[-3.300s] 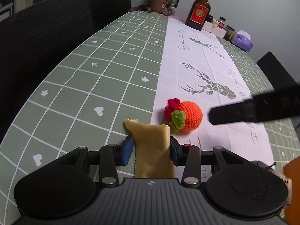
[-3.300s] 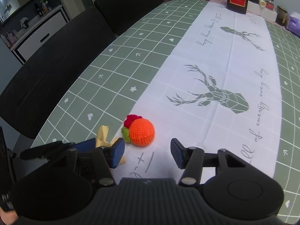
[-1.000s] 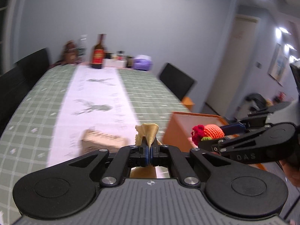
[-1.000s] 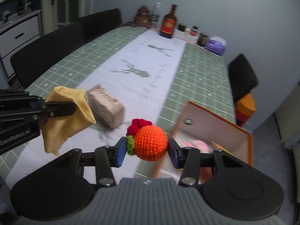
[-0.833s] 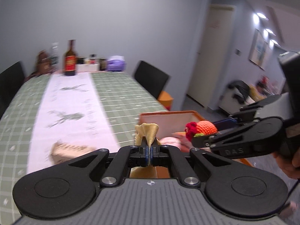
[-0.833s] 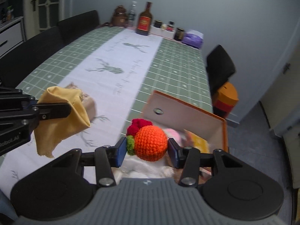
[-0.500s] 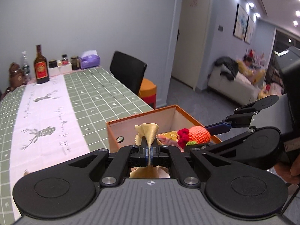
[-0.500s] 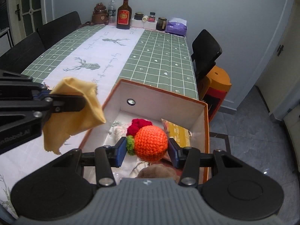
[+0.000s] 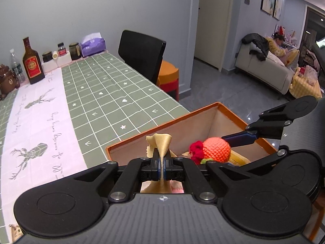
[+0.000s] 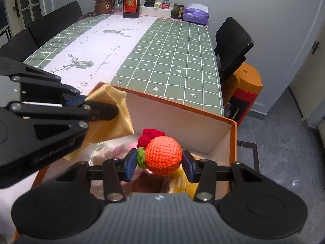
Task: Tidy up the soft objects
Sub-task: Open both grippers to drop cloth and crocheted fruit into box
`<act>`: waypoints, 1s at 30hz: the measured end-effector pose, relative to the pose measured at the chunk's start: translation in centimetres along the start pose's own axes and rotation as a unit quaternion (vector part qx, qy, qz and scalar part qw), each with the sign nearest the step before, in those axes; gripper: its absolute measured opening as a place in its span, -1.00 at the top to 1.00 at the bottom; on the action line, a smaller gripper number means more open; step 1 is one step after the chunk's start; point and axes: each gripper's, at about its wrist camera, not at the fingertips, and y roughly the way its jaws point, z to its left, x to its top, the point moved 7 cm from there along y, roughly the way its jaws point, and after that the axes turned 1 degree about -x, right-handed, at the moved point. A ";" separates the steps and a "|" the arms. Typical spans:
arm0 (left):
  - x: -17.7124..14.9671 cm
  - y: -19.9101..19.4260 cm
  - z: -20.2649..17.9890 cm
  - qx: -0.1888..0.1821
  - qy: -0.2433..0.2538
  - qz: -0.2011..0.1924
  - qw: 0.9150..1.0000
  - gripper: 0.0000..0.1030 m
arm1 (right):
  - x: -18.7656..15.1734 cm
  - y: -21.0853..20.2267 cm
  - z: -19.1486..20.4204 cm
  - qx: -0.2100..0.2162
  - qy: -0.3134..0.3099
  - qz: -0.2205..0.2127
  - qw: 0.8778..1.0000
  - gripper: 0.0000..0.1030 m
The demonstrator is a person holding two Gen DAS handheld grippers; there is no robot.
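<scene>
My left gripper [image 9: 161, 163] is shut on a yellow cloth [image 9: 160, 142], which hangs over the near left corner of an orange-rimmed box [image 9: 203, 109]. In the right wrist view the same cloth [image 10: 113, 118] droops from the left gripper [image 10: 113, 109] above the box [image 10: 182, 109]. My right gripper [image 10: 159, 163] is shut on an orange crocheted ball [image 10: 163, 155] with a red and green tuft, held over the box's inside. That ball [image 9: 216, 149] and the right gripper [image 9: 229, 139] show at the right of the left wrist view. Soft items lie in the box bottom, blurred.
The box sits at the near end of a green checked table [image 10: 172, 57] with a white deer runner [image 10: 97, 46]. A bottle [image 10: 131, 0], jars and a purple tissue pack [image 10: 195, 14] stand at the far end. A black chair [image 10: 233, 42] and orange stool [image 10: 245, 83] stand right.
Both grippers have swung from over the table to above the box and sunk toward it, still carrying the cloth and the ball. A tan block on the runner has left view.
</scene>
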 end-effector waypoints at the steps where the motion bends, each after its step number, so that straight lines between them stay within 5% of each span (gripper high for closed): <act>1: -0.1 0.4 0.1 0.000 0.000 0.004 1.000 0.96 | 0.2 0.4 0.0 0.002 0.000 0.000 1.000 0.09; 10: -0.6 2.4 1.5 0.012 -0.009 0.032 0.999 0.91 | 0.5 3.2 0.0 0.015 -0.005 0.012 1.000 0.04; 16: -0.1 1.7 1.9 0.007 -0.019 0.026 0.999 0.52 | 0.6 2.8 -0.3 0.008 0.000 0.010 1.000 -0.19; 30: 0.3 -7.7 1.6 0.017 -0.019 -0.030 0.999 0.18 | 0.4 -5.4 2.1 -0.021 0.005 -0.019 1.000 -0.50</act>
